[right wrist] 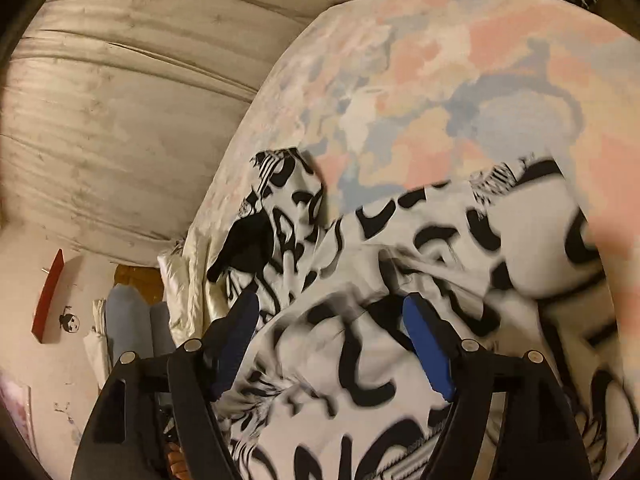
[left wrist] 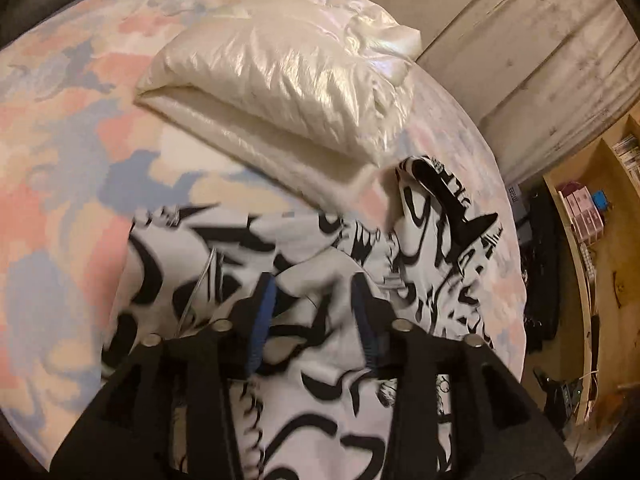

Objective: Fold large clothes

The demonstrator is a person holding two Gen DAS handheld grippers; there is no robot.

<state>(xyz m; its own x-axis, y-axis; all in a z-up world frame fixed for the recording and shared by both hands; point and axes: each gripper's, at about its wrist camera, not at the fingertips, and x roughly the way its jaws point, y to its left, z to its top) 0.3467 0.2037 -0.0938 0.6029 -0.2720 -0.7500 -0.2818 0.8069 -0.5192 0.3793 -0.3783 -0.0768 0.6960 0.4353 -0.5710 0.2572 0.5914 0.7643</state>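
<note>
A large white garment with black graffiti print [left wrist: 328, 320] lies crumpled on the bed; it also fills the right wrist view [right wrist: 400, 280]. My left gripper [left wrist: 314, 284] is open, its blue-padded fingers [left wrist: 264, 312] apart with the printed cloth between and under them. My right gripper [right wrist: 332, 304] is open wide just above the same garment, its blue pads [right wrist: 428, 344] either side of a raised fold. A sleeve or corner [right wrist: 280, 208] sticks out toward the bed's edge. Neither gripper is pinching cloth.
A folded shiny white puffer jacket [left wrist: 280, 68] lies on the pastel patterned bed cover [left wrist: 60, 160] beyond the printed garment. A pale wall [right wrist: 120, 100] borders the bed. Wooden shelves [left wrist: 592, 220] stand to the right, past the bed's edge.
</note>
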